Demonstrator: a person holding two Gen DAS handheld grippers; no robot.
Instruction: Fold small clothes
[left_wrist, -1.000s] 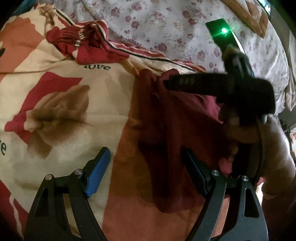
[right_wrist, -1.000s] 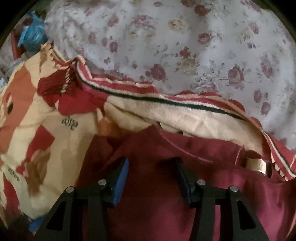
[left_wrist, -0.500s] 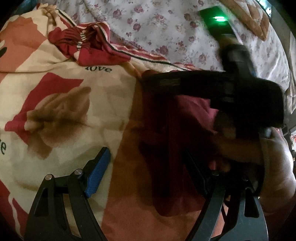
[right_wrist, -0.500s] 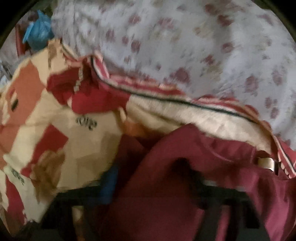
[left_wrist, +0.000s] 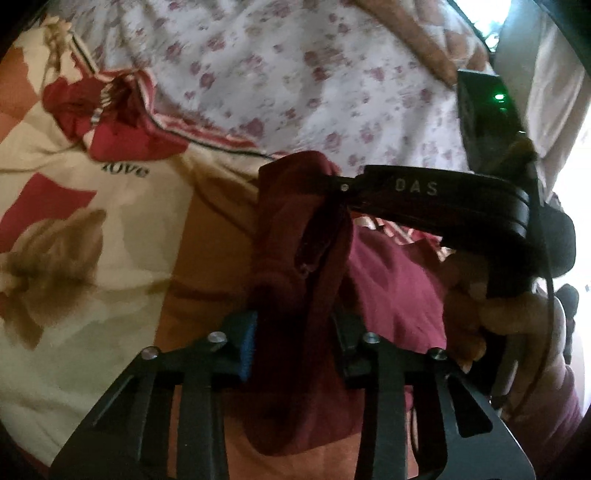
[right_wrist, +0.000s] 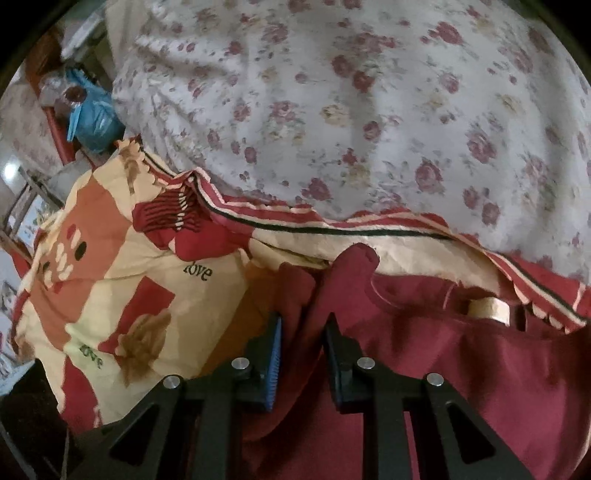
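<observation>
A maroon garment (left_wrist: 391, 291) lies on a cream, red and orange blanket (left_wrist: 92, 236). Its left edge is gathered into an upright fold. My left gripper (left_wrist: 295, 341) is closing, and the fold's lower part fills the gap with both pads pressing it. Higher on the same fold, the right gripper (left_wrist: 334, 184) reaches in from the right, held by a hand (left_wrist: 498, 317). In the right wrist view the right gripper (right_wrist: 304, 350) is closing too, pinching a ridge of the maroon garment (right_wrist: 461, 369). A tan label (right_wrist: 487, 308) shows on the garment near its far edge.
A white bedsheet with red flowers (right_wrist: 351, 110) covers the bed beyond the blanket (right_wrist: 122, 295). The blanket's striped edge (right_wrist: 295, 221) is rumpled beside the garment. A blue bag (right_wrist: 92, 114) and clutter sit off the bed at the far left.
Both grippers' jaws came together on the maroon garment's left edge. That edge rose off the blanket into a bunched fold. The right gripper moved up and left.
</observation>
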